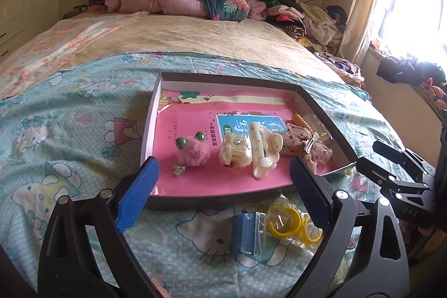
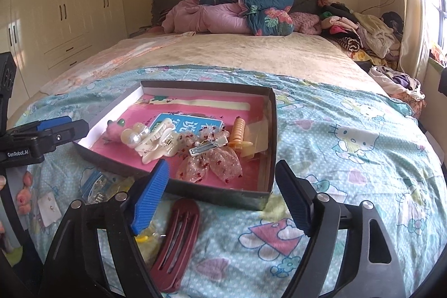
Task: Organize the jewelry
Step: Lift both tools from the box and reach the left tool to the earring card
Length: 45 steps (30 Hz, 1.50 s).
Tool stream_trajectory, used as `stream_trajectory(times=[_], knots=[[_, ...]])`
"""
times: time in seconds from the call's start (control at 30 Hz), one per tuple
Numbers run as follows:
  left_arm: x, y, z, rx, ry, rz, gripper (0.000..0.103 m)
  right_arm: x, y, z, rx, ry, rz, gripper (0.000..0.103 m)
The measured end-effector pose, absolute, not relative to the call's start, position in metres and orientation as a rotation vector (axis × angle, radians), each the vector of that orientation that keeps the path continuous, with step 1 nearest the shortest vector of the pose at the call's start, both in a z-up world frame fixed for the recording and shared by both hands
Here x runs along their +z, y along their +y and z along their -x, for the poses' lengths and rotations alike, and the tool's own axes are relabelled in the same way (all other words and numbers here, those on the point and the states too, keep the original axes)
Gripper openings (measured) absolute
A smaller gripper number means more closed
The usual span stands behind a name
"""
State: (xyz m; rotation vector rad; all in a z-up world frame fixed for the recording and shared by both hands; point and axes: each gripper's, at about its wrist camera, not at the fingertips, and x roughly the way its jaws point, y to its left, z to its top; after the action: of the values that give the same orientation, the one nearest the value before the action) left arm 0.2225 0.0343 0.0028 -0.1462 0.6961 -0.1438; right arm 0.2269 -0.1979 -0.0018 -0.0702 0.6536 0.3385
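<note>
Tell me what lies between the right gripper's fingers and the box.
A dark red hair clip on the sheet, before the box, seen in the right wrist view.

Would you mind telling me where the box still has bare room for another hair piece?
The far half of the box is bare, from the back wall down to the pink fuzzy clip and cream claw clips. The near left corner in front of the fuzzy clip is free too. The near right is crowded with the lace bow and orange clip.

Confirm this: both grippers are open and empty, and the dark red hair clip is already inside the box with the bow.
Not quite. The dark red hair clip still lies on the bedsheet outside the box, as the right wrist view shows. The bow is inside, and both grippers are open and empty.
</note>
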Motion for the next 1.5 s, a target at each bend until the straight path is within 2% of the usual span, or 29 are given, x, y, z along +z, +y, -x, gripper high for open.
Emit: stream_trajectory(times=[0.13,0.9,1.5], knots=[[0.003,0.04,-0.213,-0.131,0.692,0.146,0.091,0.0,-0.198,-0.219,0.345,0.648,0.07,0.079],[-0.013,0.067,-0.152,-0.072,0.734,0.132,0.091,0.001,-0.156,-0.179,0.464,0.646,0.136,0.08],[-0.036,0.075,-0.131,-0.102,0.854,0.105,0.091,-0.024,-0.119,-0.179,0.53,0.719,0.19,0.08]])
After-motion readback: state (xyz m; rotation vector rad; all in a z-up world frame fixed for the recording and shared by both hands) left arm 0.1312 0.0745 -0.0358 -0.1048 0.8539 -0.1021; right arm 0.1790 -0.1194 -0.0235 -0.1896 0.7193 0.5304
